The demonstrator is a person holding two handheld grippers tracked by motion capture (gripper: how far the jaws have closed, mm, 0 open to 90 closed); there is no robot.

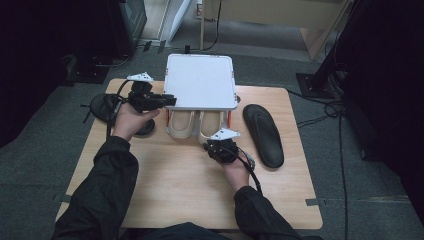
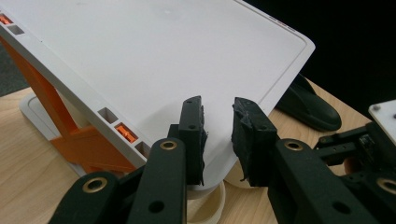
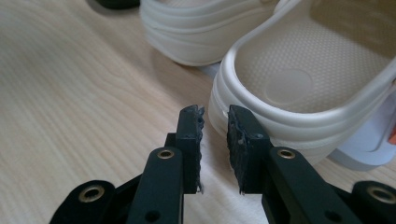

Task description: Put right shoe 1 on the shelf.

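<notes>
A white shoe rack (image 1: 200,82) on orange legs (image 2: 79,140) stands at the table's back middle. Two cream slippers (image 1: 181,124) (image 1: 210,125) lie under its top plate (image 2: 154,60), heels toward me. My left gripper (image 1: 171,100) (image 2: 218,105) hovers at the plate's front left corner, jaws a little apart and nothing between them. My right gripper (image 1: 216,145) (image 3: 215,114) sits low on the table at the heel of the right cream slipper (image 3: 299,84), open by a narrow gap, its right pad close to the heel rim.
One black slipper (image 1: 263,134) (image 2: 308,105) lies on the table right of the rack. Another dark slipper (image 1: 102,106) rests at the left edge, behind my left hand. The wooden table (image 1: 190,190) has bare room in front. Cables and dark stands surround the table.
</notes>
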